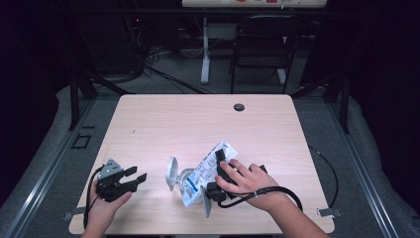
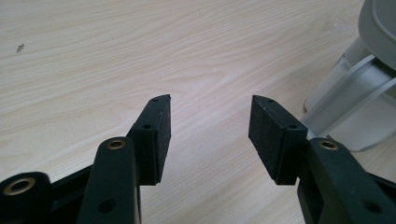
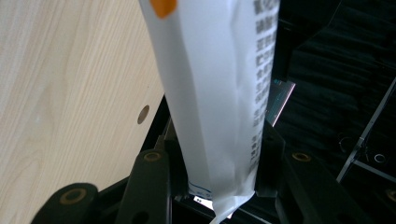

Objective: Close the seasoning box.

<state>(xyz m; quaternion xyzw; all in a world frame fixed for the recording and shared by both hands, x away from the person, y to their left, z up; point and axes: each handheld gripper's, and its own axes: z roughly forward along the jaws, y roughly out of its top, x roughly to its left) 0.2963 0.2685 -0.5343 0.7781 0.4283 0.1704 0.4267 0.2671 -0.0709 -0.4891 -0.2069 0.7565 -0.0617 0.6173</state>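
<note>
A white pouch (image 1: 204,172) with blue print hangs tilted, its lower end over a pale grey container (image 1: 186,179) whose round lid (image 1: 172,172) stands open to the left. My right gripper (image 1: 218,159) is shut on the pouch's upper part, under a person's hand. In the right gripper view the pouch (image 3: 210,84) runs up between both jaws, which press its sides, at the right gripper (image 3: 219,133). My left gripper (image 1: 139,176) lies low on the table left of the container, open. In the left gripper view the left gripper (image 2: 210,107) has bare wood between its pads, and the container (image 2: 355,107) stands at the right.
The light wooden table (image 1: 198,119) has a small dark round grommet (image 1: 239,107) near its far edge; the grommet (image 3: 143,114) is also in the right gripper view. A black chair (image 1: 262,44) and a white desk leg (image 1: 205,54) stand beyond the table. A black cable (image 1: 277,191) trails from the right gripper.
</note>
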